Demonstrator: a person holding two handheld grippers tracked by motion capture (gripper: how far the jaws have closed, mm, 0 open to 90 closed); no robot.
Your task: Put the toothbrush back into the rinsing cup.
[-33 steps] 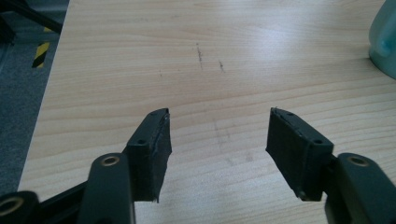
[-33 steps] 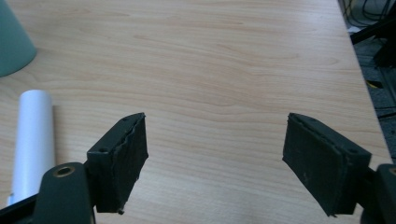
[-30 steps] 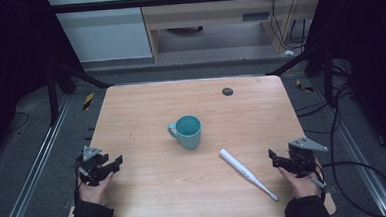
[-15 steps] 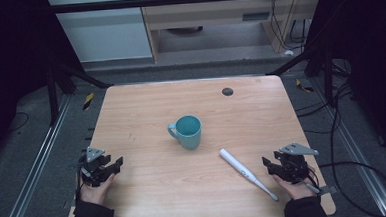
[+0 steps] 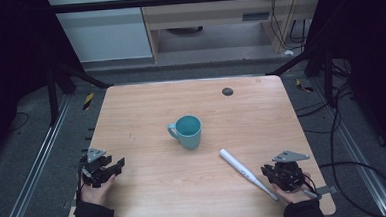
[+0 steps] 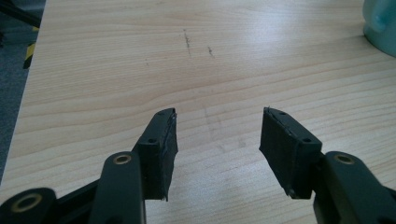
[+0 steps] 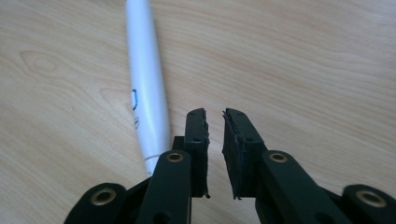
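Resting low: right claw (image 7: 215, 122) nearly closed beside toothbrush (image 7: 145, 88)

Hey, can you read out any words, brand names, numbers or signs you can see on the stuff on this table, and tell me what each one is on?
No text reads clearly.
White toothbrush handle: a small blue outlined mark and faint print below it, too small and blurred to read.
Teal mug: no lettering visible.
Wooden table: only scuff marks, no writing.

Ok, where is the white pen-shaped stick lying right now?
In the high view the white stick lies on the table's near right part, diagonally between the teal mug and the right gripper, beside that gripper's nearly closed jaws, not between them.
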